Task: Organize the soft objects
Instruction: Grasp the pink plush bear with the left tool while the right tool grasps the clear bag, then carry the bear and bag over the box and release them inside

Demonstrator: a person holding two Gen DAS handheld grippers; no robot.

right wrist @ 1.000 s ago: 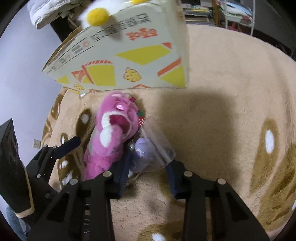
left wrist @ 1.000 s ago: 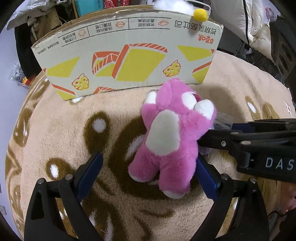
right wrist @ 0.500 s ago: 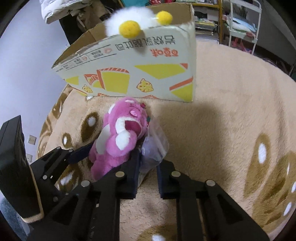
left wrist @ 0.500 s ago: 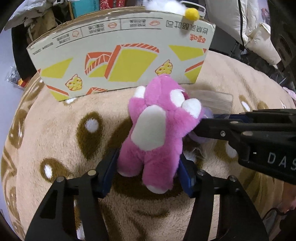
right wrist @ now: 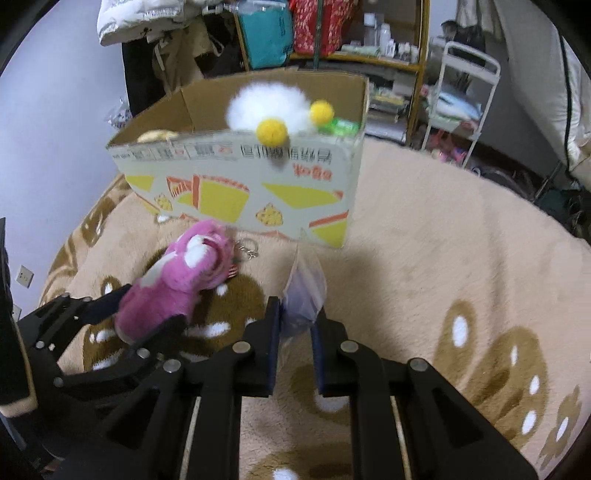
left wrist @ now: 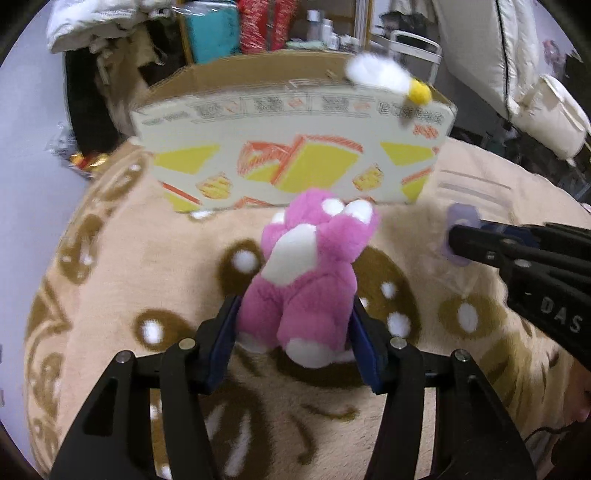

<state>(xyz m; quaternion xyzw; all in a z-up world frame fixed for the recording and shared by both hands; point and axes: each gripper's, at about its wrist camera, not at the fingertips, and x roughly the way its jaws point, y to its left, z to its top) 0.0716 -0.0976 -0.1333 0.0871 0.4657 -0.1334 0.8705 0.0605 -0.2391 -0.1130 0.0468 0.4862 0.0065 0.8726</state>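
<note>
My left gripper (left wrist: 293, 336) is shut on the lower body of a pink plush bear (left wrist: 310, 273) and holds it above the beige rug. The bear also shows in the right wrist view (right wrist: 181, 280), with a keyring on it. My right gripper (right wrist: 295, 325) is shut on a clear plastic bag (right wrist: 304, 295) with a pale purple soft item inside; the bag shows in the left wrist view (left wrist: 461, 236) too. An open cardboard box (left wrist: 295, 155) stands just beyond, with a white plush with yellow pompoms (right wrist: 273, 110) over its rim.
The beige rug with brown patterns (right wrist: 461, 258) covers the floor. Behind the box (right wrist: 240, 173) stand a shelf with bags (right wrist: 295, 33), a white rack (right wrist: 465, 92) and hanging clothes. White bedding (left wrist: 535, 92) lies at the right.
My left gripper closed on the pink bear and lifted it. My right gripper closed on the plastic bag and raised it, pulling it away from the bear to the right.
</note>
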